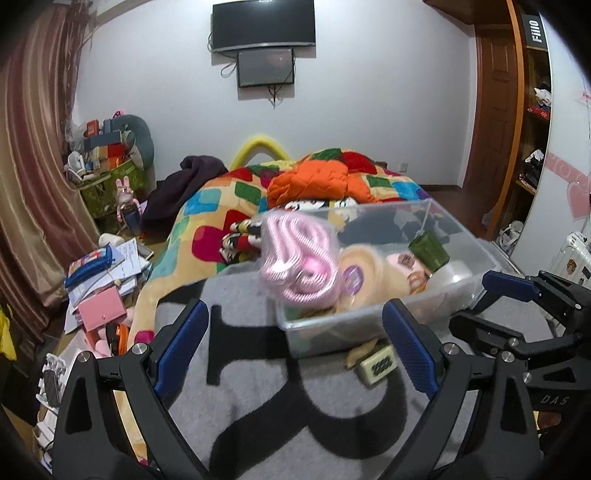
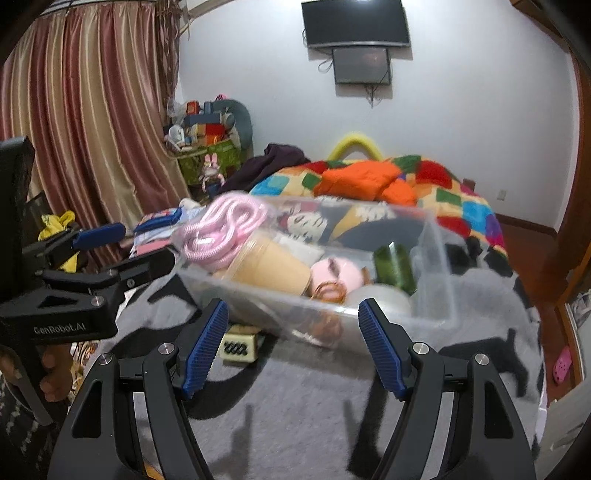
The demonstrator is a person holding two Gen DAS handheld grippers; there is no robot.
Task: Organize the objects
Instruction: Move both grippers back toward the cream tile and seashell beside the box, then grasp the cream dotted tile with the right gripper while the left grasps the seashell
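Observation:
A clear plastic bin (image 1: 476,254) (image 2: 436,280) sits on a grey blanket (image 1: 295,424) (image 2: 295,413) on the bed. In it lie a beige cup (image 2: 273,267), a pink round thing (image 2: 340,271), a green spool (image 1: 428,249) (image 2: 393,266) and a clear tape roll (image 2: 384,299). A bagged pink coiled cord (image 1: 295,254) (image 2: 218,232), blurred, is over the bin's left end. A cream tile (image 1: 376,365) (image 2: 238,347) lies on the blanket by the bin's near wall. My left gripper (image 1: 295,314) (image 2: 129,247) and right gripper (image 2: 293,310) (image 1: 484,306) are open and hold nothing, just short of the bin.
A colourful quilt (image 1: 221,199) with an orange jacket (image 1: 310,181) covers the far bed. Papers, a blue stapler (image 1: 88,269) and a pink box (image 1: 101,310) clutter the left. Curtains (image 2: 92,110) hang left; two screens (image 1: 264,26) are on the far wall. A wooden door (image 1: 495,110) stands right.

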